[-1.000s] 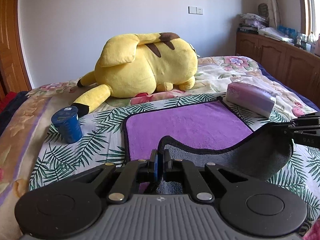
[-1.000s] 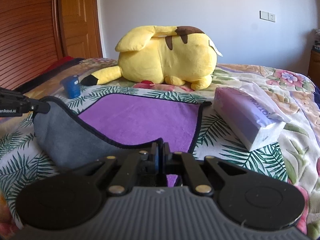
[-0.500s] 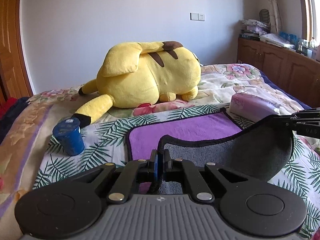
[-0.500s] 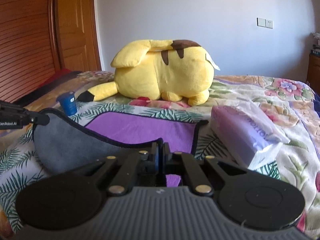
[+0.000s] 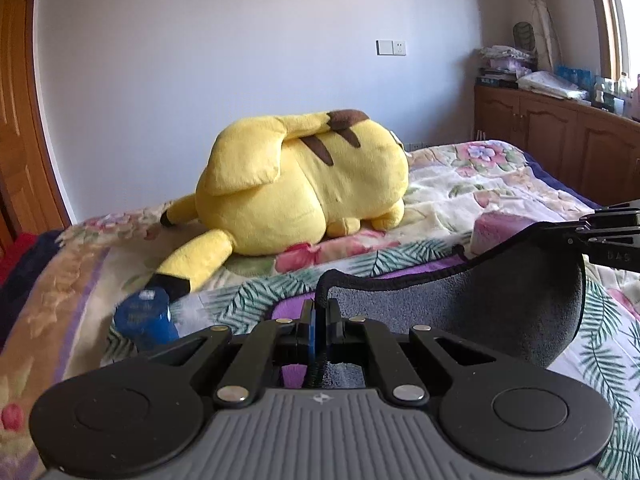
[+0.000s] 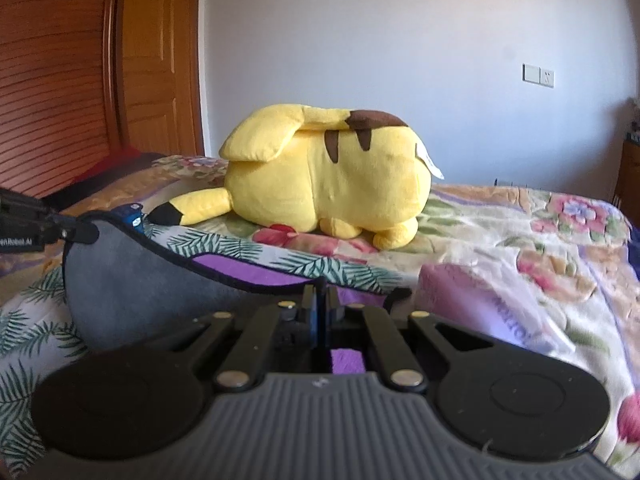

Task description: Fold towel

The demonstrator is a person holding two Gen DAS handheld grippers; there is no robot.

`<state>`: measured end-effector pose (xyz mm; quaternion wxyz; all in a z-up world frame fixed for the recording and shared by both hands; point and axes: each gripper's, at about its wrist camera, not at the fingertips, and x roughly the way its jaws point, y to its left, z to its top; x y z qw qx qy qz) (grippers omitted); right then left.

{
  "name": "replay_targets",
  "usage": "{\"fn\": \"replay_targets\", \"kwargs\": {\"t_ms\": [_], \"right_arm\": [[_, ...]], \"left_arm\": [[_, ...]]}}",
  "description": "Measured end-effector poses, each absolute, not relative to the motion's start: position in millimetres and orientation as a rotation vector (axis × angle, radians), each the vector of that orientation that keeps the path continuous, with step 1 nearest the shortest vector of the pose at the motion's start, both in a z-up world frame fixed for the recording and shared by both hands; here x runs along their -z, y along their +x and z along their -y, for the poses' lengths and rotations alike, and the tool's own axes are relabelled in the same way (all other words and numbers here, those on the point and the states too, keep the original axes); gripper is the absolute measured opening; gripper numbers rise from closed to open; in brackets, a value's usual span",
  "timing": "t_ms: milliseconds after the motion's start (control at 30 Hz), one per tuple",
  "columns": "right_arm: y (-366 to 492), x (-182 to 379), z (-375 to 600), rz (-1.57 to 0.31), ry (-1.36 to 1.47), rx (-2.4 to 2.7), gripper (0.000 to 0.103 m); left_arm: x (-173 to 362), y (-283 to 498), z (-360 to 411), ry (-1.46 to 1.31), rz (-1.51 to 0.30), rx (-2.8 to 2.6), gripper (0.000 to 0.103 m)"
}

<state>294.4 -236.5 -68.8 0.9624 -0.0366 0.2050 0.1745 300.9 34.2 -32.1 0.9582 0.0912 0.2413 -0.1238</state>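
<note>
The towel [image 5: 460, 312] is purple on one face, grey on the other, with a black hem. It lies on the bed with its near edge lifted. My left gripper [image 5: 319, 308] is shut on the near left corner. My right gripper [image 6: 319, 294] is shut on the near right corner. The grey underside [image 6: 136, 284] hangs curved between the two grippers, above the flat purple part [image 6: 248, 274]. The right gripper also shows at the right edge of the left wrist view [image 5: 600, 228], and the left gripper at the left edge of the right wrist view [image 6: 36, 224].
A big yellow plush [image 5: 304, 188] lies on the bed behind the towel. A blue cup [image 5: 146, 320] stands left of the towel. A purple tissue pack [image 6: 480, 308] lies to its right. Wooden cabinets [image 5: 560, 136] run along the right wall.
Both grippers have risen and moved forward with the towel's near corners. The grey underside now covers more of the purple face.
</note>
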Motion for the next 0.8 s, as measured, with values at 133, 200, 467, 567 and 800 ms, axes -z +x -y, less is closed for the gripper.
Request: {"fn": "replay_targets", "kwargs": {"t_ms": [133,200,467,567,800], "right_arm": [[309.3,63.6,238.2,-0.4,-0.099,-0.344,0.004],[316.6,62.0,239.2,-0.396,-0.102,-0.342,0.004],[338.4,61.8,235.8,-0.358,-0.156,-0.328,0.004],[346.4,64.5,235.9,-0.358,-0.177,-0.313,0.004],[365.6,76.5,233.9,-0.36,-0.185,-0.295,0.004]], "left_arm": [[27.8,314.0,-27.8,0.239,-0.472,0.253,0.005],[25.6,321.0,-25.7,0.251,-0.466,0.257,0.005],[22.2,344.0,-16.2,0.317,-0.45,0.269,0.005],[24.1,352.2,-16.0,0.323,-0.449,0.263,0.005],[39.4,377.4,-24.9,0.282,-0.477,0.22,0.005]]}}
